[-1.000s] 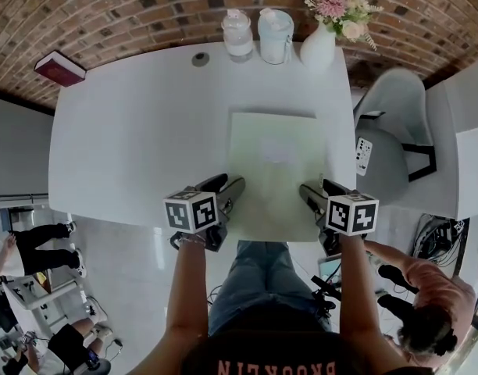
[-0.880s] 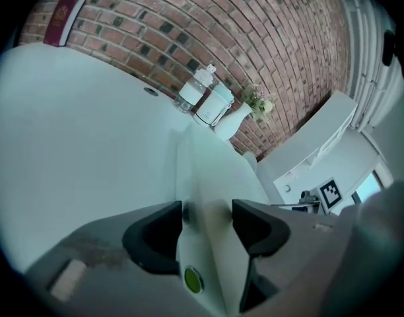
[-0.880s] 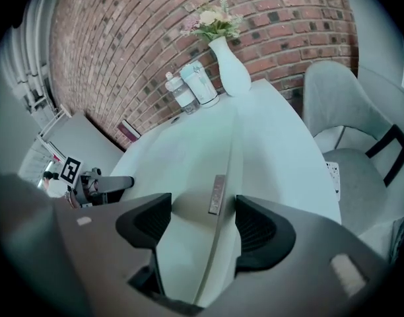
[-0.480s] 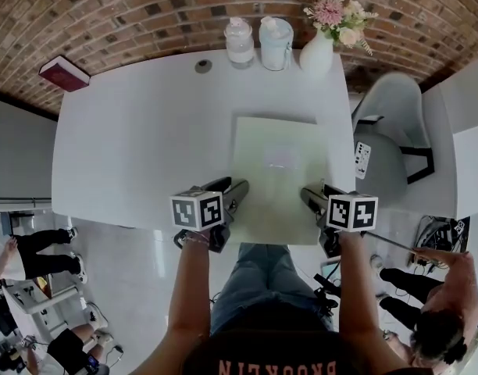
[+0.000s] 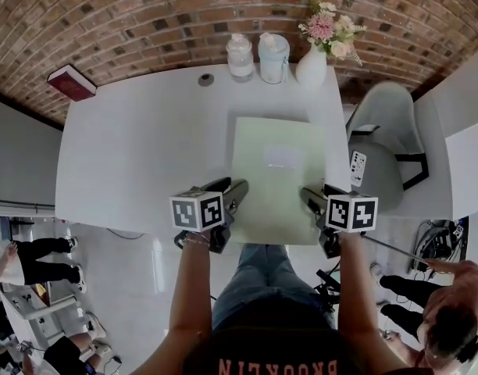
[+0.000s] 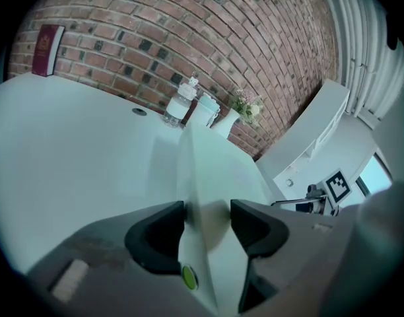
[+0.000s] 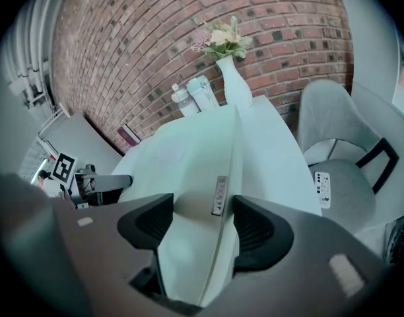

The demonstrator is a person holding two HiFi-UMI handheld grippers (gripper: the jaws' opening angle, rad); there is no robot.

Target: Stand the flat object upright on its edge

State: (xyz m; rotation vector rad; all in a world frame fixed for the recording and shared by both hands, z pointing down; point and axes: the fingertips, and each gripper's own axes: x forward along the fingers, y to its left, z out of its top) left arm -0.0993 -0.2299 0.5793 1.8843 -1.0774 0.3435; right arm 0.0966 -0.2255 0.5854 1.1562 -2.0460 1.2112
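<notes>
Brick wall (image 5: 145, 6), white table (image 5: 137, 147) | left gripper (image 5: 233, 192), right gripper (image 5: 308, 196): fingers pinching pale flat board (image 5: 278, 170) (near end seemingly overhanging)

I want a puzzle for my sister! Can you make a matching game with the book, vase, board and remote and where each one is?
1 book
2 vase
3 board
4 remote

A on the chair
B held by left gripper and right gripper
C far left, by the wall
D far right, beside the jars

Pairs: 1-C, 2-D, 3-B, 4-A
</notes>
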